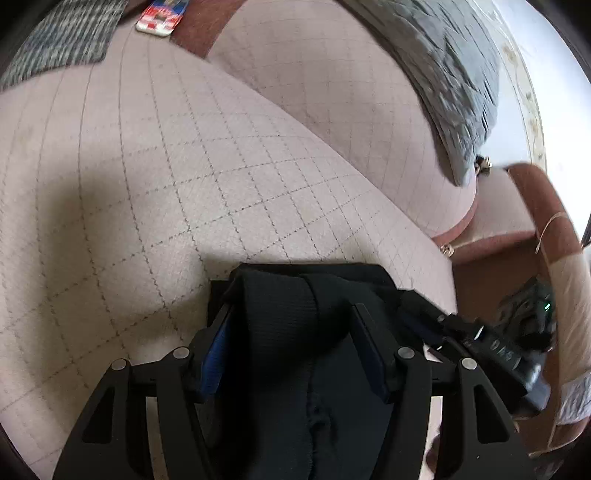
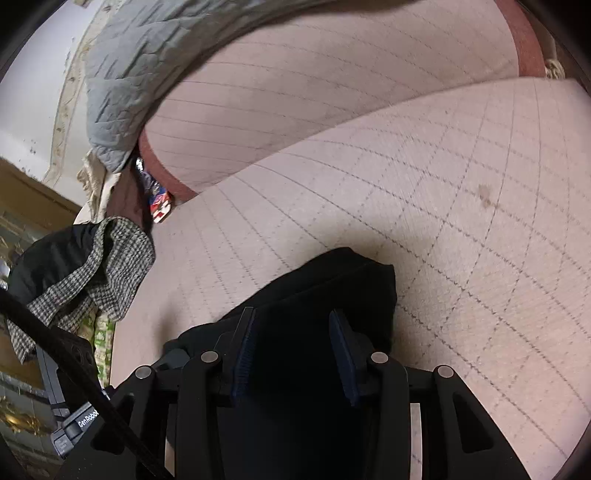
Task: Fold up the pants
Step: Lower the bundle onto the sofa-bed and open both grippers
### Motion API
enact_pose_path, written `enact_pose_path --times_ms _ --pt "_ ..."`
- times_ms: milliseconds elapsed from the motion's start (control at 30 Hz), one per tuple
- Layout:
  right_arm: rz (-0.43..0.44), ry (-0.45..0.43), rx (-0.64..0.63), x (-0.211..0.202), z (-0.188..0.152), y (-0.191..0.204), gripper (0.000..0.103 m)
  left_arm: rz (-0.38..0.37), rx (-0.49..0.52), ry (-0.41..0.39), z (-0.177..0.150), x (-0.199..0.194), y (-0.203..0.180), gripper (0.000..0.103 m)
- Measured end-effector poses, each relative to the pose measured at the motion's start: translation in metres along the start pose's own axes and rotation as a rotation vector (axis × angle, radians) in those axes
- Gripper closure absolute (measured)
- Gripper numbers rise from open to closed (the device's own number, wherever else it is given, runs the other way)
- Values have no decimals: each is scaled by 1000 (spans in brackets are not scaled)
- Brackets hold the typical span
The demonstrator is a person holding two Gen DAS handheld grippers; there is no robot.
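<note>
Up close in the left wrist view, the left gripper (image 1: 295,325) has a thick fold of the black pants (image 1: 291,314) between its jaws. The jaws stand fairly wide, filled by the bunched cloth, with the blue pads (image 1: 212,363) pressing its sides. The fabric rises over the fingertips and drops back toward the camera, held just above the pink quilted sofa seat (image 1: 155,177), which casts a dark shadow to the left. Behind it curves the sofa backrest (image 1: 332,110), with a grey quilted blanket (image 1: 454,85) draped along its top. A red and white patterned packet (image 1: 159,18) lies at the far edge of the seat, near a dark woven cloth (image 1: 62,40). To the right, part of the right gripper (image 1: 491,350) shows, touching the same dark cloth.

Likewise, in the right wrist view, the right gripper (image 2: 291,350) has its jaws closed partway on another bunch of the pants (image 2: 325,288), which spills forward over the seat (image 2: 461,229) and fills the gap between the pads (image 2: 245,354). The grey blanket (image 2: 125,66) hangs over the backrest (image 2: 295,85) at the upper left. A checked garment (image 2: 99,269) and something black (image 2: 51,258) lie piled at the left end of the sofa, with the patterned packet (image 2: 160,206) just beyond them. A black cable (image 2: 62,347) crosses the lower left corner.
</note>
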State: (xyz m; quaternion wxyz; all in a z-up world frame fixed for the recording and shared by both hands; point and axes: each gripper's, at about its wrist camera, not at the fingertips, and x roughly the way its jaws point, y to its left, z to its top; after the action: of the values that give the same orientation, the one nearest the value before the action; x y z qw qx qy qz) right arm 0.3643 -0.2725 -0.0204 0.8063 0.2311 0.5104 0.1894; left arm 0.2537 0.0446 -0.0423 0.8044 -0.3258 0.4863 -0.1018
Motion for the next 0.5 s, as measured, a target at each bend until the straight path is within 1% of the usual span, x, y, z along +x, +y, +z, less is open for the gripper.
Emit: enact_pose_path --times_ms 133,267,333,367,467,500 --pt "-8 1 -7 8 -5 -2 59 -17 3 2 2 -2 1 42" --pt "38 -53 -48 -24 -17 9 57 -34 -25 -21 -1 -22 1 42" --pt "61 -75 -73 -45 -32 13 53 -17 -19 -34 -7 -35 3 42" --pt "71 -84 -80 -56 -40 13 51 7 -12 -43 -15 -45 4 42" --pt "98 -104 -93 -86 -72 8 50 54 10 -57 -38 -64 7 41" --pt "94 -110 -97 -95 -86 5 50 77 19 -64 -50 -73 9 41"
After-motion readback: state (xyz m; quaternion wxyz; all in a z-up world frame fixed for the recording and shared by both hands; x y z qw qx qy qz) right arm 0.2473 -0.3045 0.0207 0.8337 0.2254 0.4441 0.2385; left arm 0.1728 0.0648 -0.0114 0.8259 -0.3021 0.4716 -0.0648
